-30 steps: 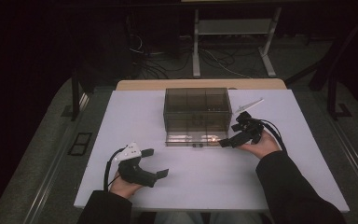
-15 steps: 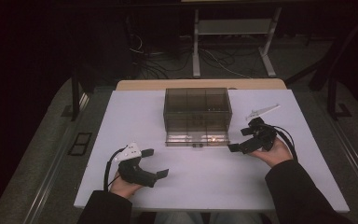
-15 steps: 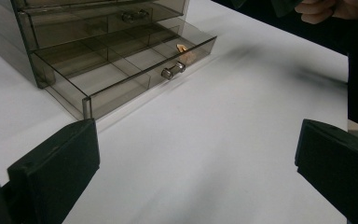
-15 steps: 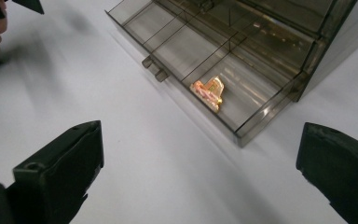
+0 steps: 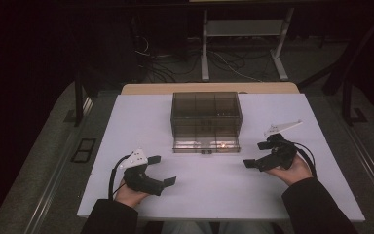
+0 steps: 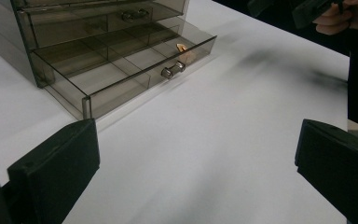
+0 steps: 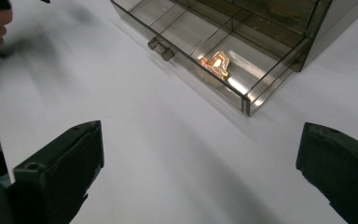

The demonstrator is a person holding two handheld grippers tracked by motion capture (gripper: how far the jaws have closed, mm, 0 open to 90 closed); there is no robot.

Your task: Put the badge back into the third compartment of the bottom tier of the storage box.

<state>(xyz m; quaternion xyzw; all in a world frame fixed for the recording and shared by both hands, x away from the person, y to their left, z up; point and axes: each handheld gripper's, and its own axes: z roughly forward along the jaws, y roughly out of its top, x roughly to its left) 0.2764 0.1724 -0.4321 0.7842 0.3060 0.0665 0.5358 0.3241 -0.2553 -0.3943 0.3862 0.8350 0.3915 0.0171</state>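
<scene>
Both claws agape, clear of open drawer (image 5: 205, 144).

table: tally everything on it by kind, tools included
drawer cabinet: 1
open drawer: 1
small orange item in that drawer: 1
tools, left tool and right tool: 2
total: 5
</scene>
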